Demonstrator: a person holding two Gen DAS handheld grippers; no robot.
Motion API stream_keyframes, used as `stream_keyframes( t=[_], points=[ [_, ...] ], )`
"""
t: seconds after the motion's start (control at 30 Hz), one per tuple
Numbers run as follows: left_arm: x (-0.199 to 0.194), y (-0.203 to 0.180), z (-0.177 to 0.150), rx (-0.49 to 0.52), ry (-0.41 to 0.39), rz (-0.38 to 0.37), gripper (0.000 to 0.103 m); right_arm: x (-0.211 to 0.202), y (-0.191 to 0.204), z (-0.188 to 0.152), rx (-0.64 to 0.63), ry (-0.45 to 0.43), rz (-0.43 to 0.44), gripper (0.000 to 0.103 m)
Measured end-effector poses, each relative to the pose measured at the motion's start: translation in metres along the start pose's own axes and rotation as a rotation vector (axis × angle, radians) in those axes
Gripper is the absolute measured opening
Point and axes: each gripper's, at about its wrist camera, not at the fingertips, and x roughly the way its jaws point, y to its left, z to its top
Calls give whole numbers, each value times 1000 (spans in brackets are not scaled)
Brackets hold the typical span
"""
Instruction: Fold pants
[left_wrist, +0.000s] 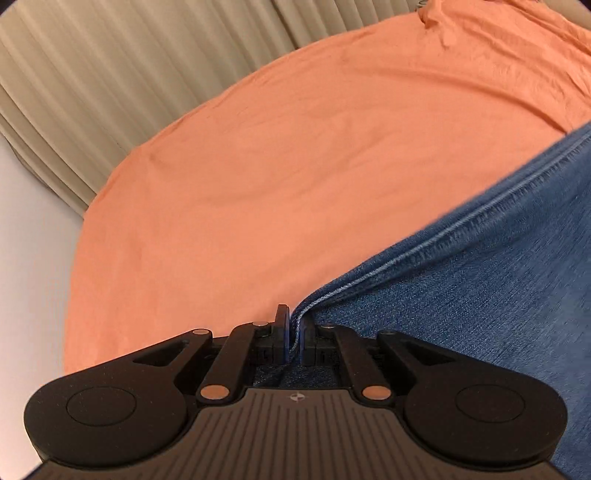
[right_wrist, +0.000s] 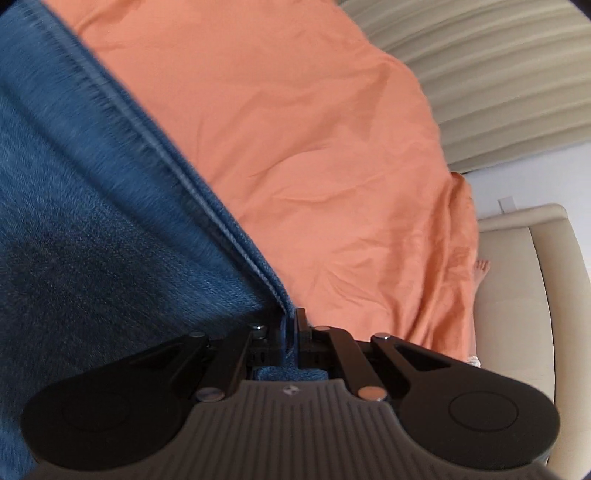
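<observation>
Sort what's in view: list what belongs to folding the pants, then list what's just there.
Part of the job:
blue denim pants
left gripper, shut on the pants' edge
right gripper, shut on the pants' edge
orange sheet they lie on

Just there:
beige curtain
cream chair

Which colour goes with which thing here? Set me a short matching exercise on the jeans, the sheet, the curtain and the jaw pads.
Things:
1. jeans
2. bed sheet
3. pleated curtain
4. left gripper body

Colours:
A. beige
B. black
C. blue denim
D. orange

Pairs: 1-C, 2-D, 3-A, 4-B. Both the left and the right gripper have their jaws shut on the jeans' seam edge.
</observation>
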Motion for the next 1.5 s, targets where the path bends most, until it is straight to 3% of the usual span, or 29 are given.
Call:
stream_keyframes(
  t=[0.13,0.23,0.3,0.33,0.37,0.4,0.5,0.63,0.77,1.0,1.1,1.23,1.37,1.5],
  points=[
    [18,-5,8,11,72,2,6,4,-8,10,60,26,-6,0],
    [32,-6,5,-6,137,-2,22,15,3,15,47,57,-19,0],
    [31,-3,-1,-28,142,19,54,26,9,17,29,66,-23,0],
    [28,-2,-1,-41,138,32,85,27,11,17,34,74,-12,0],
    [23,0,-5,-47,118,27,91,29,10,17,49,74,-1,12],
    [18,-2,-3,-48,108,14,90,30,9,16,66,75,3,29],
    [-7,4,-11,-83,113,1,86,26,-3,14,107,55,-3,50],
    [-67,23,-31,-167,68,-15,86,-14,-15,13,248,10,77,54],
    [-117,58,-67,-316,74,-28,86,-72,-10,12,422,-56,287,61],
    [-175,111,-161,-518,101,-23,85,-164,73,11,494,-114,636,60],
    [-166,139,-184,-664,90,-70,85,-198,108,10,507,-143,749,59],
    [-143,160,-230,-942,1,-176,86,-236,159,11,517,-184,883,53],
    [-109,168,-272,-1183,-49,-225,84,-251,203,17,518,-184,933,51],
    [-69,171,-298,-1399,-120,-364,84,-263,235,29,508,-199,926,52]
  ],
)
